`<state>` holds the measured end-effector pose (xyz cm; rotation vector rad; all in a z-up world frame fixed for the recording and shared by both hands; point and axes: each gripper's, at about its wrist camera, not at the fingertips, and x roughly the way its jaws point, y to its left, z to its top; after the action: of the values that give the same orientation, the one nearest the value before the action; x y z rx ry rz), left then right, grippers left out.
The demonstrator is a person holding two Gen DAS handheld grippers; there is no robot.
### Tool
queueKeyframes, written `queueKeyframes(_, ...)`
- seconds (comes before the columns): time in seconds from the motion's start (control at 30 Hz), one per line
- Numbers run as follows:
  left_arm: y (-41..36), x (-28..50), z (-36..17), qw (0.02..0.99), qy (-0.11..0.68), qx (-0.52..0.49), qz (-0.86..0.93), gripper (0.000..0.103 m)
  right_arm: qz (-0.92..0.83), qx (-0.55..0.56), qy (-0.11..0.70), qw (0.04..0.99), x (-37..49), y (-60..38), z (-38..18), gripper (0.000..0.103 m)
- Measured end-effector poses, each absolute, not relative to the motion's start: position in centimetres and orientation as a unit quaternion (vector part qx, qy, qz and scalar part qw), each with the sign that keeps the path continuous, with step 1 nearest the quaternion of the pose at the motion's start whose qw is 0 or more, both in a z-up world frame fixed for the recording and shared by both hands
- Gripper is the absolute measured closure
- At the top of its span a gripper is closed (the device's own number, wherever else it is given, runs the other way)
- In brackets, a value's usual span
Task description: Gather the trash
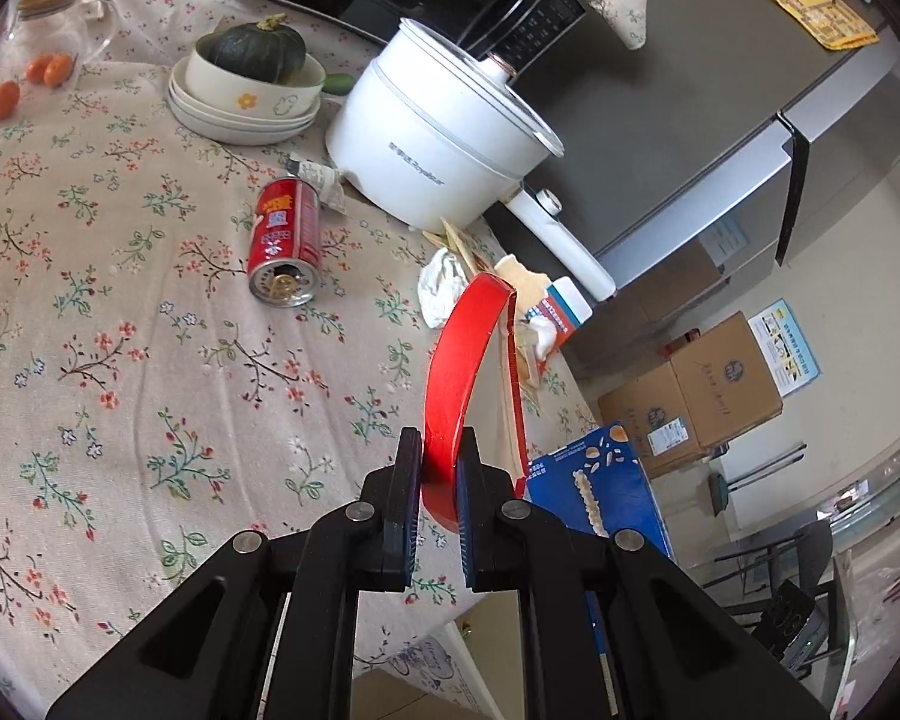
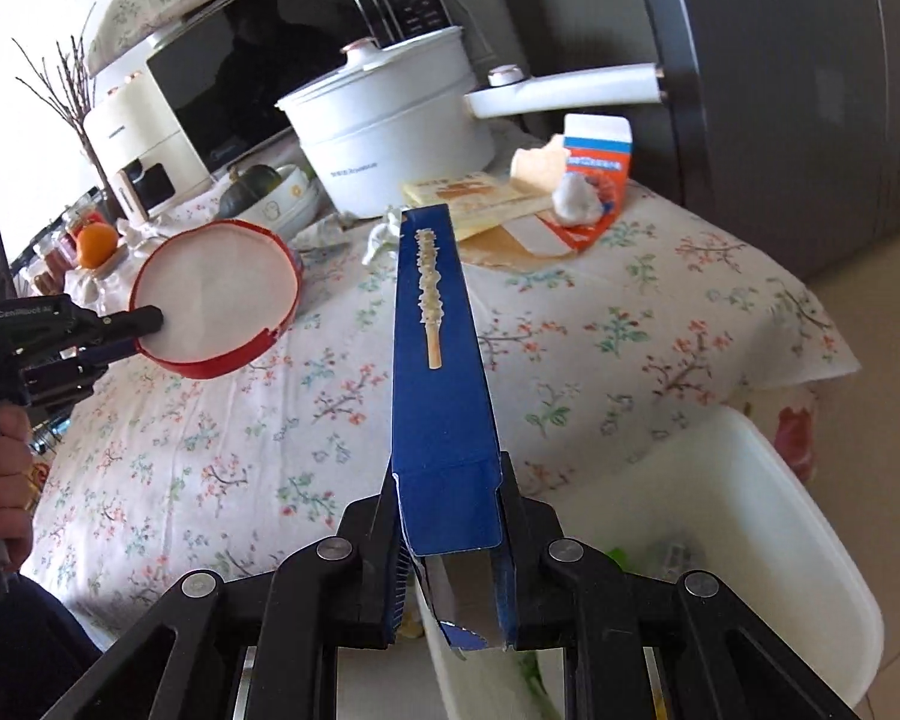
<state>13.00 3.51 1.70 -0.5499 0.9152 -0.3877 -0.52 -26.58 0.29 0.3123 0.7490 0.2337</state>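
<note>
My left gripper [image 1: 438, 468] is shut on the rim of a round red lid [image 1: 456, 372] with a white inside and holds it above the table; both also show in the right wrist view, the gripper [image 2: 141, 333] and the lid [image 2: 216, 294]. My right gripper [image 2: 447, 516] is shut on a long blue snack box [image 2: 438, 360] and holds it over the table's edge, next to a white bin [image 2: 750, 528]. The blue box also shows in the left wrist view [image 1: 600, 492]. A red can [image 1: 283, 240] lies on its side on the floral tablecloth [image 1: 120, 330].
A white electric pot [image 1: 444, 138] with a long handle stands at the table's far side. Crumpled tissue [image 1: 441, 288], paper scraps and an orange-and-white carton [image 2: 597, 180] lie near it. Stacked bowls hold a green squash [image 1: 258, 51]. A microwave, a grey fridge and cardboard boxes [image 1: 696, 396] stand around.
</note>
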Motion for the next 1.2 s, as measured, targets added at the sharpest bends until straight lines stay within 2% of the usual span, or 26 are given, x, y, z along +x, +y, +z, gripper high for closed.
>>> queueKeyframes(0.13, 0.6, 12.3, 1.9, 0.843, 0.434, -0.238, -0.211, 0.092, 0.091, 0.135, 0.354, 0.921, -2.0, -28.3, 0.8, 0.083)
queueKeyframes(0.43, -7.3, 9.5, 1.9, 0.837, 0.441, -0.151, -0.287, 0.092, 0.054, 0.147, 0.386, 0.909, -4.6, -31.4, -0.4, 0.082)
queueKeyframes(0.7, -12.5, 7.0, -0.4, 0.815, 0.469, -0.086, -0.329, 0.092, 0.007, 0.134, 0.417, 0.899, -7.2, -31.5, -2.2, 0.082)
queueKeyframes(1.2, -17.5, 6.2, -7.1, 0.786, 0.538, 0.008, -0.304, 0.092, -0.020, 0.142, 0.462, 0.875, -5.6, -32.6, -4.8, 0.081)
